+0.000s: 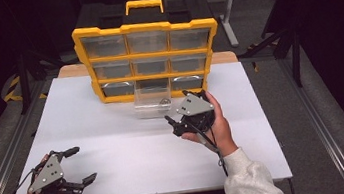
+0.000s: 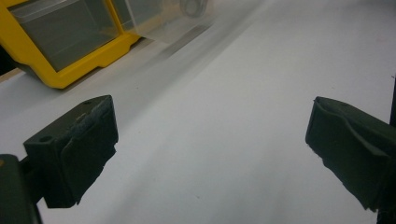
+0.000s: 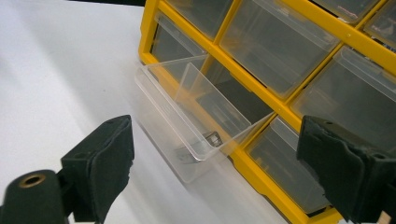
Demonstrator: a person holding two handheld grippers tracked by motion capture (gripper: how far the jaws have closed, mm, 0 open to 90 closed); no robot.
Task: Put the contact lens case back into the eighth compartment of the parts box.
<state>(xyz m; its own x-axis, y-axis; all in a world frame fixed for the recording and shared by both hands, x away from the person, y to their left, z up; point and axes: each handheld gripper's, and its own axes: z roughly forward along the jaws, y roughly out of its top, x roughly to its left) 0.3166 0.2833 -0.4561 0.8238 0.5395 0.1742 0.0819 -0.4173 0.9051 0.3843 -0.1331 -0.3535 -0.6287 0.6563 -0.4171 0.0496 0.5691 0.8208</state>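
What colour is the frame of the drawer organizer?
Yellow. The organizer frame shows best in the high view, with clear drawers set in it.

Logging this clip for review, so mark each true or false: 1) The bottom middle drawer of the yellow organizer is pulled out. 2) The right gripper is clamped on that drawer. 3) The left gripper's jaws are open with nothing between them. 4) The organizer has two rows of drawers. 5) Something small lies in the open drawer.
1) True: the clear drawer juts from the yellow organizer, bottom row, middle.
2) False: the right gripper stands open beside the drawer, holding nothing.
3) True: the left gripper is open over the white table.
4) False: three rows of three.
5) True: a small metal part lies inside.
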